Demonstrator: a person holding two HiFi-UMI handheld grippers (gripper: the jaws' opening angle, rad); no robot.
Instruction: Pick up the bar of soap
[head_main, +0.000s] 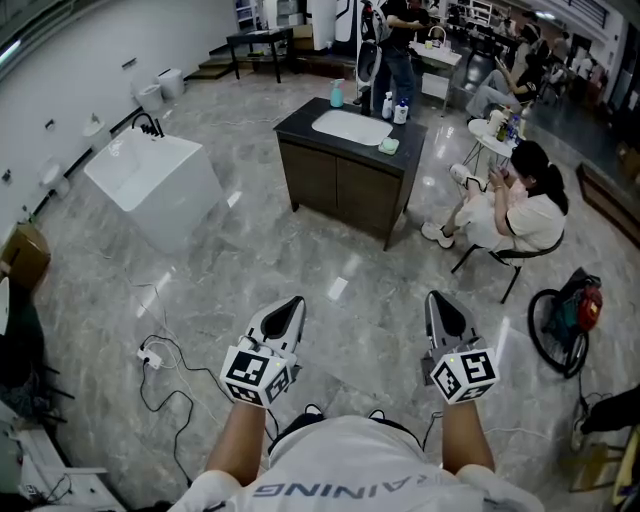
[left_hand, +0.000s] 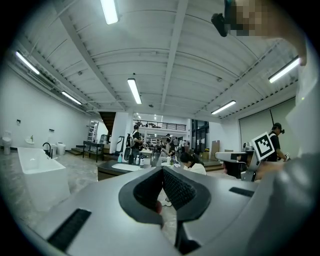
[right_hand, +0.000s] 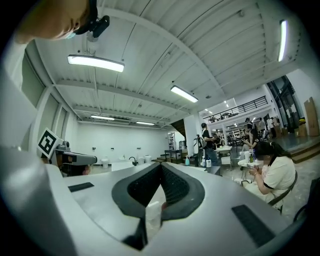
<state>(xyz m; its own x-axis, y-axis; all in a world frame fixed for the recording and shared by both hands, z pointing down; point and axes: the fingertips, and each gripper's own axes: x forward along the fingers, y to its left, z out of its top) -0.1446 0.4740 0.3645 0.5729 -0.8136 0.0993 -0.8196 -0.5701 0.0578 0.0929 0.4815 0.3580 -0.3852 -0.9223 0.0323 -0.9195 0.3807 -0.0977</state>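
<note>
1. A person stands on a glossy grey stone floor (head_main: 300, 250) in a large showroom, holding a gripper in each hand at waist height.
2. The left gripper (head_main: 291, 304) points forward. Its jaws are pressed together with nothing between them, and its own view shows the ribbed pads meeting at the tip.
3. The right gripper (head_main: 438, 300) is held level with the left and a little apart from it. Its jaws are also pressed together and empty.
4. Well ahead of both grippers stands a dark counter (head_main: 300, 130) with cabinet doors below and a white sink basin (head_main: 350, 127) set in the middle of its top.
5. The bar of soap (head_main: 389, 146) is pale green. It lies at the right end of the counter, just beside the basin's right rim and nearer the front right corner. Neither gripper is near it.
6. A teal bottle (head_main: 337, 95) stands at the counter's far left corner. Two bottles (head_main: 394, 107) stand together along the far edge, right of the basin.
7. A white bathtub (head_main: 150, 180) stands on the floor to the left of the counter.
8. A seated person (head_main: 515, 210) is on a chair to the right of the counter, and a standing person (head_main: 398, 45) is behind it.
9. A black cable (head_main: 165, 385) trails on the floor near the left gripper.
</note>
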